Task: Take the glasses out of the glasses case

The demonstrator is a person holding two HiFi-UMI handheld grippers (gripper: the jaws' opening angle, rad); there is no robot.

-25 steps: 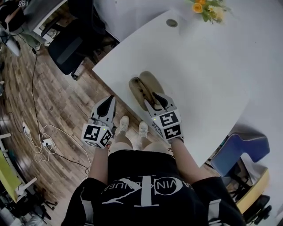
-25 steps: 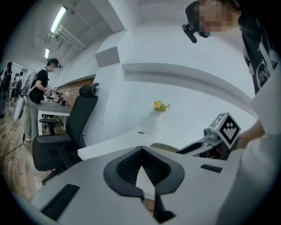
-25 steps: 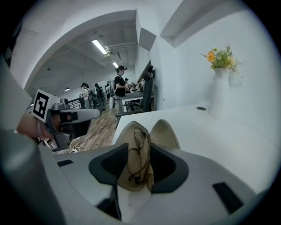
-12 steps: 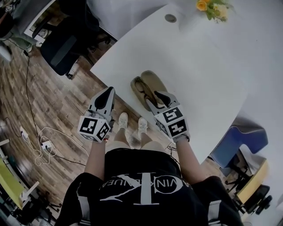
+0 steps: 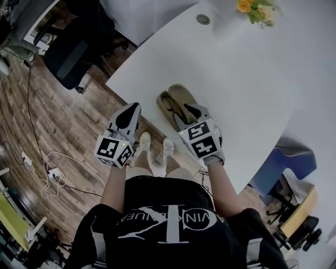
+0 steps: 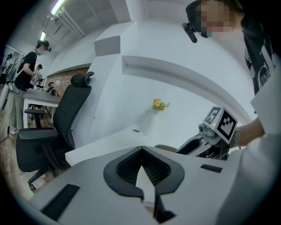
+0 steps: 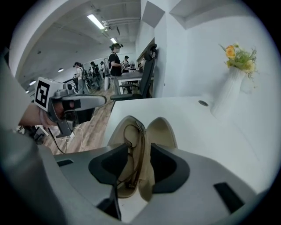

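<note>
An open beige glasses case [image 5: 178,97] lies near the front edge of the white table [image 5: 236,79]. Brown-rimmed glasses [image 7: 130,137] rest in its left half. My right gripper [image 5: 185,113] points steeply down over the near end of the case [image 7: 162,129]. Its jaws [image 7: 139,154] stand open astride the case's middle fold and the near glasses arm. My left gripper [image 5: 134,107] hovers to the left, off the table edge above the wooden floor. Its tips [image 6: 141,149] meet, with nothing between them.
A white vase of yellow flowers [image 5: 253,8] and a round cable hole [image 5: 203,20] are at the table's far side. A black office chair [image 5: 68,55] stands at left, a blue chair [image 5: 292,164] at right. Cables [image 5: 50,171] lie on the floor. People [image 7: 115,61] stand far behind.
My left gripper has drifted a little toward the table edge. The right gripper has tipped slightly while staying over the case. Case and glasses have not moved.
</note>
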